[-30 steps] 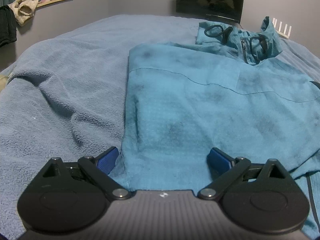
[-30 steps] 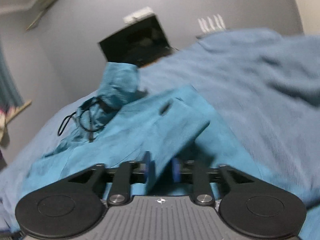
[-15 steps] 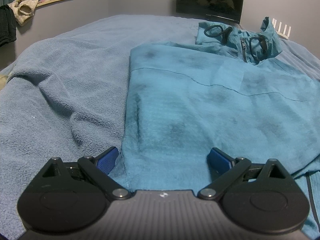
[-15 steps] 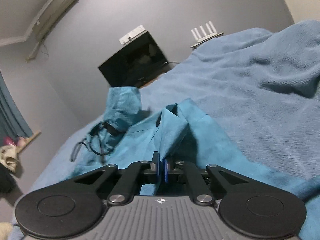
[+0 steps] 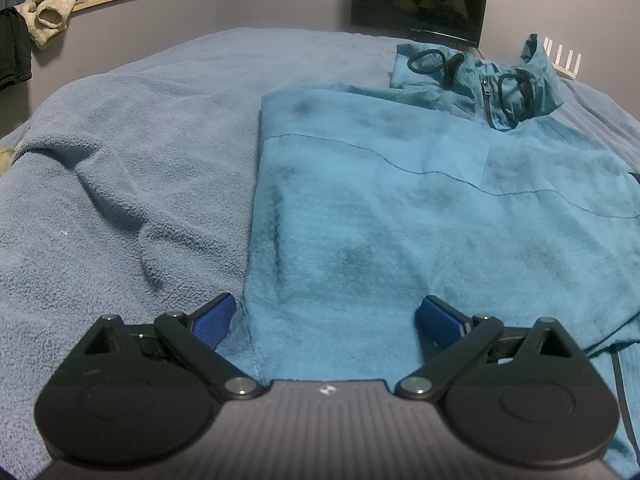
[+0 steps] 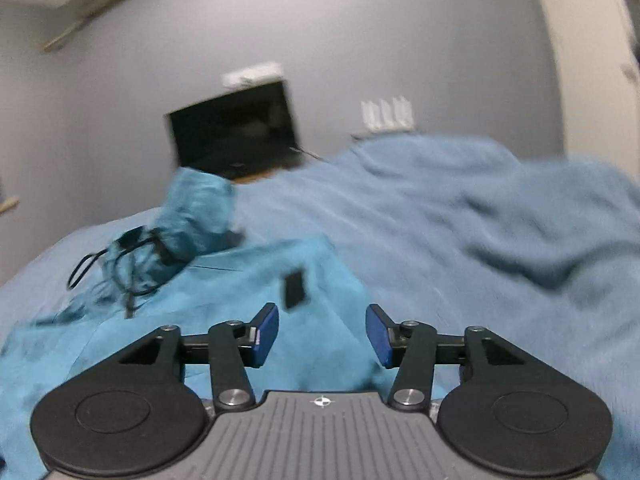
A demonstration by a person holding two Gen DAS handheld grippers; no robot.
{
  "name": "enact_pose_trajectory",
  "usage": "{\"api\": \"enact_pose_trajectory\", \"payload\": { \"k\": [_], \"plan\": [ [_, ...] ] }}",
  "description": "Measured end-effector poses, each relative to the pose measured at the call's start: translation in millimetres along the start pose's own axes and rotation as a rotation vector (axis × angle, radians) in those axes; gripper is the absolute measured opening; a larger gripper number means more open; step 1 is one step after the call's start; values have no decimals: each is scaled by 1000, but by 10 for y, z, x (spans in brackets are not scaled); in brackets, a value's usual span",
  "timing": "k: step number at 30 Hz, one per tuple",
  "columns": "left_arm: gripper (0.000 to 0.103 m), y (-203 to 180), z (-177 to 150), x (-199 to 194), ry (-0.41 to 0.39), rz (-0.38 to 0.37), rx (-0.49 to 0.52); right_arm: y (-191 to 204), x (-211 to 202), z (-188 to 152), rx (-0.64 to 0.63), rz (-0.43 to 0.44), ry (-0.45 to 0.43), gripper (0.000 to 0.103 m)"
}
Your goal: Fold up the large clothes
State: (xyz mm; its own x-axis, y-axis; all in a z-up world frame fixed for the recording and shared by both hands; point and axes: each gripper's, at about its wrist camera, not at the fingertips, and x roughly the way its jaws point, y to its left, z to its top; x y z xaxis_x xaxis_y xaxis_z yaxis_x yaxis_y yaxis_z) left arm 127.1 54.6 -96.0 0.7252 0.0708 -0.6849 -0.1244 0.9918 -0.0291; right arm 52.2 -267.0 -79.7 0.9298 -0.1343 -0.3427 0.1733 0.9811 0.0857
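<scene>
Jacket (image 5: 420, 216), teal w/ small black patch, no legible writing, lies flat on blue-blanketed bed (image 5: 132, 184). Left claw (image 5: 326, 320) spread wide over its hem; right claw (image 6: 322, 334) opening, gripping nothing, above fabric.

Bed under a blue-grey fleece blanket (image 5: 132, 168), carrying one teal jacket (image 5: 420, 220)

The blanket is wrinkling into soft folds toward nine o'clock in the left wrist view, and bunching up at three o'clock in the right wrist view. The jacket is lying flat directly on it, its hood (image 5: 476, 76) with black drawcords sitting crumpled at one o'clock, toward the far edge.
</scene>
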Motion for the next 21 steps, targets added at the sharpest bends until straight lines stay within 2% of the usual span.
{"api": "enact_pose_trajectory", "payload": {
  "k": [2,4,7,8,11,13,14,16,21],
  "plan": [
    [99,3,-3,-1,-2,-1,-1,168,100,-36,-128,57,40,70],
    [99,9,-9,7,-2,-2,-4,288,241,-103,-224,101,94,72],
    [99,5,-11,16,-4,-2,-5,343,498,-274,-295,66,243,72],
    [99,1,-12,15,-7,-2,-3,306,534,-316,-287,61,260,72],
    [99,-16,4,-33,-26,10,3,223,560,-286,-233,65,252,78],
    [99,-68,56,-146,-72,22,22,214,522,-287,-229,65,248,84],
    [99,-115,108,-217,-104,14,41,220,532,-301,-229,65,245,91],
    [99,-249,235,-338,-157,-25,90,231,560,-324,-230,68,244,98],
    [99,-670,541,-314,-146,-118,172,196,506,-374,-202,65,229,102]
  ]
}}
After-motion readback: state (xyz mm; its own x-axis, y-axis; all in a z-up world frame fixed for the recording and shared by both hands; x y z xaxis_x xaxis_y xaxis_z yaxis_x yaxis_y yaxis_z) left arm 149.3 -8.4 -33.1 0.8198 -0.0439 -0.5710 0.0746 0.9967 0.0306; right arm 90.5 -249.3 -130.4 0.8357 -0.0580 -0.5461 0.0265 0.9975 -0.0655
